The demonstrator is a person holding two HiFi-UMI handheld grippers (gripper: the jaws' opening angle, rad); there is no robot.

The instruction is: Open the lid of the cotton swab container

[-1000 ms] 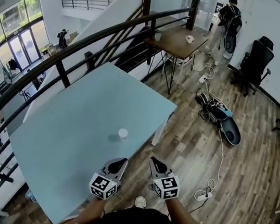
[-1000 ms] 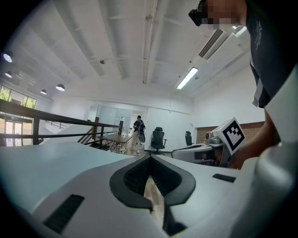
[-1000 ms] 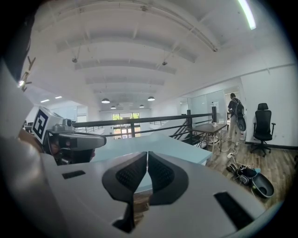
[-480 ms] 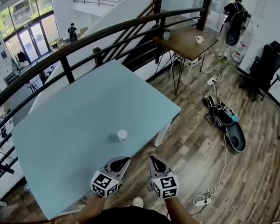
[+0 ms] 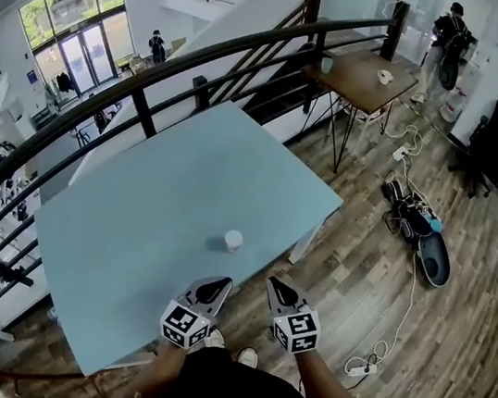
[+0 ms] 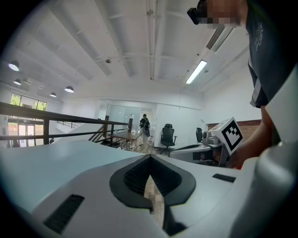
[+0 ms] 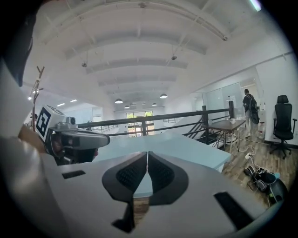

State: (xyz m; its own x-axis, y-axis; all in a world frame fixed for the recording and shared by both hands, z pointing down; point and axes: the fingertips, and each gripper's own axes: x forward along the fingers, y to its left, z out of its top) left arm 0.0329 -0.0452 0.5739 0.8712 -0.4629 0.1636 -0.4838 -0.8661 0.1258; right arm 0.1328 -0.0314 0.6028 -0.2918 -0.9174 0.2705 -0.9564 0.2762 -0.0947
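Left gripper (image 5: 212, 288) and right gripper (image 5: 278, 292): jaws pressed together on both, nothing between them, tips at the near edge of the pale blue rectangular table (image 5: 147, 224). The small white cylindrical cotton swab container (image 5: 233, 240) stands upright just inside that edge, ahead of both and untouched. Risks: arriving with jaws unopened would shove or tip the light container, possibly off the edge. Pulling the lid without the body pinned would lift the whole container.
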